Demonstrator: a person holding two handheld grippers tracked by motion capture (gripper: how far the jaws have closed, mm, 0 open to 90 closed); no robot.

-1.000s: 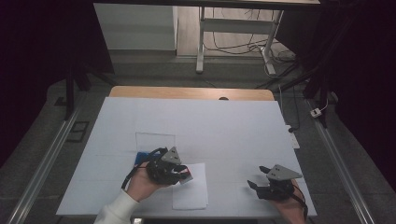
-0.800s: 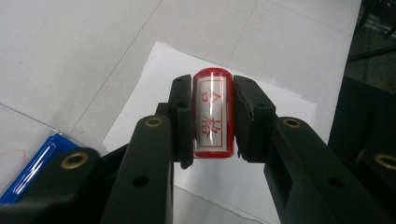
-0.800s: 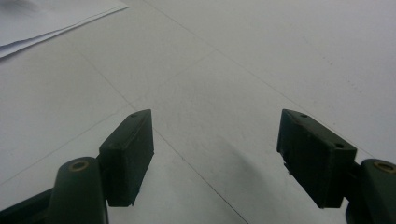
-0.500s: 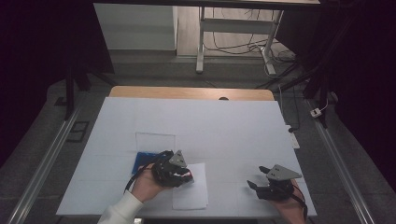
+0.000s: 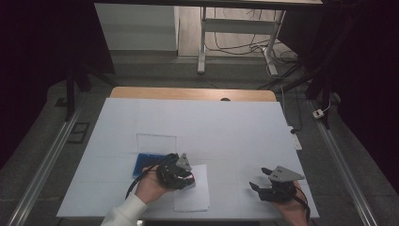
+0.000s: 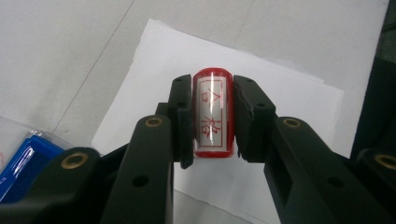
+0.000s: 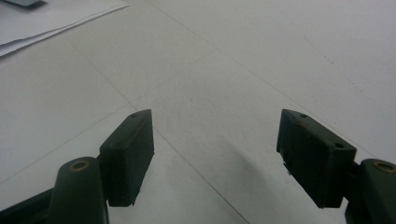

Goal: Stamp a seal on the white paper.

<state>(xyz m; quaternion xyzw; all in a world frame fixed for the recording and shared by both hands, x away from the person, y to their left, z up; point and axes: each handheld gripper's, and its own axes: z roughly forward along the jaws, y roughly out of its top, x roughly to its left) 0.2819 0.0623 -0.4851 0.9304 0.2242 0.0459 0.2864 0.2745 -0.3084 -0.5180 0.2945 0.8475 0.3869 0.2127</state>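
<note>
My left gripper [image 5: 178,170] is shut on a red stamp [image 6: 212,116] whose white label bears red characters; the two jaws press on its sides. It hovers over a white sheet of paper [image 5: 194,197] near the table's front edge. In the left gripper view the paper [image 6: 289,102] lies under the stamp. A blue ink pad [image 5: 142,162] lies just left of that hand, with its clear lid [image 5: 156,141] behind it. My right gripper [image 5: 258,182] rests low at the front right, open, with bare table between its fingers [image 7: 130,149].
A large white cover [image 5: 226,127] lies over the table, with a wooden edge [image 5: 188,93] at the back. Metal rails [image 5: 44,162] run along both sides. A table frame and cables [image 5: 235,47] stand on the floor beyond. The blue pad's corner [image 6: 23,161] shows at lower left.
My left gripper has shifted a little toward the near edge and onto the paper, uncovering the blue ink pad. The right gripper has kept still.
</note>
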